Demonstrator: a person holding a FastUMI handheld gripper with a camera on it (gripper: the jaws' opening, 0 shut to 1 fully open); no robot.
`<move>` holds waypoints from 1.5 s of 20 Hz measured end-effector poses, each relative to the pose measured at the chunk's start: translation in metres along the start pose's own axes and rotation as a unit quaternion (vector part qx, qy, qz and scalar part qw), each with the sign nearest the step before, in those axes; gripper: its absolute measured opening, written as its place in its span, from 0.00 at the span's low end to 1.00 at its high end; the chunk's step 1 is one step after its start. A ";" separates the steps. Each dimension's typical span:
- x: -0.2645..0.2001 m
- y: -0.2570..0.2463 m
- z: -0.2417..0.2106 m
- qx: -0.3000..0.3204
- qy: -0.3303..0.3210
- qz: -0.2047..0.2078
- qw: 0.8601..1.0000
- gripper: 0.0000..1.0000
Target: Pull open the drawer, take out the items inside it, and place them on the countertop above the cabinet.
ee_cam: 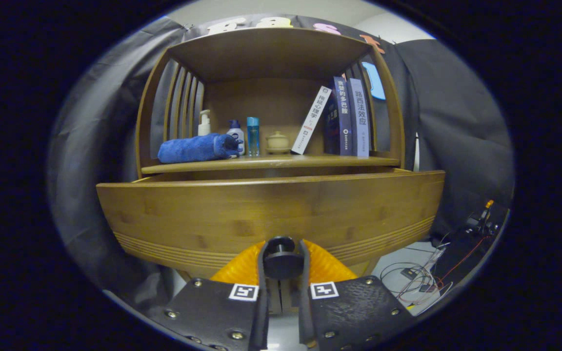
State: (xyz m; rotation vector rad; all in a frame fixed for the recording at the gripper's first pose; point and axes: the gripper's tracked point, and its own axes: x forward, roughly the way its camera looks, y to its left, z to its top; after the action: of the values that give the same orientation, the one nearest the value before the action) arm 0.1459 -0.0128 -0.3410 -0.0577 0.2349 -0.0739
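Here the claw (283,265) pinches the dark knob (281,259) of the drawer (271,212), both fingers pressed on it. The drawer front stands proud of the cabinet: pulling is under way. Next, likely release and reach inside; beyond, the desk (271,163) carries a blue towel (195,148).

Claw (283,258) clamped on drawer knob (281,256), wooden drawer front (261,214) just beyond.
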 end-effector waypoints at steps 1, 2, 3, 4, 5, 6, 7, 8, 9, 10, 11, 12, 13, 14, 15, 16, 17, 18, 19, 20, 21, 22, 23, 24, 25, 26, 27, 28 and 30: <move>-0.009 -0.001 -0.007 -0.001 0.008 0.002 1.000 0.25; -0.018 0.000 -0.012 -0.002 0.015 0.007 1.000 0.25; -0.022 0.001 -0.012 -0.002 0.006 0.009 1.000 0.25; -0.033 0.001 -0.017 -0.007 0.013 0.008 1.000 0.25; -0.040 0.001 -0.015 -0.009 0.009 0.011 1.000 0.25; -0.046 0.002 -0.019 -0.009 0.014 0.011 1.000 0.25; -0.052 0.001 -0.020 -0.006 0.015 0.012 1.000 0.25; -0.058 -0.001 -0.023 0.002 0.020 0.010 1.000 0.25; -0.066 -0.001 -0.025 0.003 0.023 0.008 1.000 0.25; -0.074 -0.001 -0.028 -0.006 0.025 0.006 1.000 0.25; -0.081 -0.001 -0.031 -0.014 0.028 0.009 0.999 0.25; -0.088 -0.001 -0.034 -0.013 0.028 0.014 0.999 0.25; -0.094 -0.001 -0.037 -0.010 0.031 0.019 0.999 0.25; -0.098 -0.001 -0.039 -0.010 0.035 0.023 0.999 0.25; -0.099 -0.002 -0.041 -0.004 0.037 0.025 0.999 0.24; -0.100 -0.002 -0.042 0.002 0.048 0.029 0.998 0.24; -0.099 -0.001 -0.044 0.009 0.057 0.034 0.998 0.25; -0.106 -0.001 -0.041 0.017 0.064 0.038 0.997 0.31; -0.112 -0.003 -0.034 0.023 0.053 0.036 0.998 0.37; -0.116 -0.004 -0.024 0.021 0.041 0.035 0.998 0.43; -0.123 -0.005 -0.016 0.009 0.032 0.034 0.999 0.49; -0.127 -0.005 -0.009 -0.007 0.027 0.034 0.999 0.57; -0.131 -0.007 -0.002 -0.023 0.025 0.031 0.999 0.66; -0.133 -0.008 0.008 -0.033 0.021 0.031 0.999 0.74; -0.136 -0.008 0.019 -0.039 0.016 0.033 0.999 0.83; -0.137 -0.008 0.031 -0.040 0.012 0.032 0.999 0.91; -0.138 -0.008 0.041 -0.037 0.008 0.032 0.999 0.99; -0.137 -0.008 0.053 -0.032 0.005 0.029 0.999 0.99; -0.128 -0.006 0.073 -0.025 0.004 0.030 0.999 0.99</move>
State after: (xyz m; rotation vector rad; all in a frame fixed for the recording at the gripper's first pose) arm 0.0387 -0.0052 -0.2404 -0.1003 0.2472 -0.0095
